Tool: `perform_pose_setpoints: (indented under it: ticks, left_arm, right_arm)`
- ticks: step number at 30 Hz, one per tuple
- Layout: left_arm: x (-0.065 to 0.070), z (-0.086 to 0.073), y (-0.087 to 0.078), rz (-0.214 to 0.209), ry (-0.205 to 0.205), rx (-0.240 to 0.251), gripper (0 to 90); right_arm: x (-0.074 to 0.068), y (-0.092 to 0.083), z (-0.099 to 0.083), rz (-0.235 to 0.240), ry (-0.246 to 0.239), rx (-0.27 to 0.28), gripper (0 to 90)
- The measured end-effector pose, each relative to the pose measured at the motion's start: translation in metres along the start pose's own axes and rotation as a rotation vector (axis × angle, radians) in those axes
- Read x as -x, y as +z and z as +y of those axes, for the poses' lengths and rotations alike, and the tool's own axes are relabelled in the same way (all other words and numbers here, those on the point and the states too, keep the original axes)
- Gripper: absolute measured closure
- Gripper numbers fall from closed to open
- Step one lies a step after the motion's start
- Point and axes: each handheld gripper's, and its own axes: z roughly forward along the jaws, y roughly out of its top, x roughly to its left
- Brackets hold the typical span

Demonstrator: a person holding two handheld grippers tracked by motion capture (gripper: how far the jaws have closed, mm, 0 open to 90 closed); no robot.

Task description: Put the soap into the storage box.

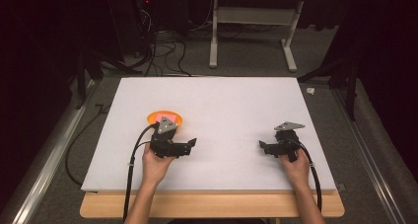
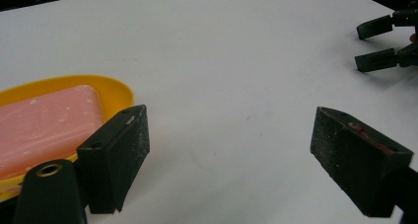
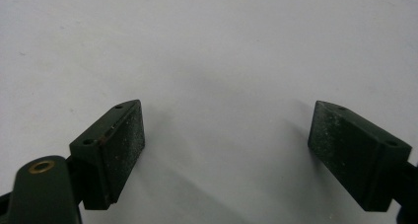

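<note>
With jaws spread and empty, the left gripper (image 2: 231, 155) is seen just beside the pink rectangular soap bar (image 2: 47, 128) in the shallow orange plastic dish (image 2: 116, 88), lying off its left jaw, while the likewise released right gripper (image 1: 268, 147) is well apart.

Left gripper (image 1: 193, 143) sits just beside the orange dish (image 1: 154, 117) holding pink soap (image 1: 168, 117).

One yellow dish (image 1: 165, 118) sits on the white surface (image 1: 231, 105) — and one pink bar of soap (image 2: 47, 125) lies in it. There are two hand-held grippers — a left hand-held gripper (image 1: 193, 143) and a right hand-held gripper (image 1: 261, 145).
</note>
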Motion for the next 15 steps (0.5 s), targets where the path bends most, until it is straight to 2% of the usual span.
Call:
perform_pose_setpoints:
  ticks: [15]
  left_arm:
    - [0.012, -0.003, 0.011, -0.03, 0.016, -0.019, 15.9]
  right_arm:
    - [0.0, 0.0, 0.0, -0.001, -0.001, 0.002, 14.8]
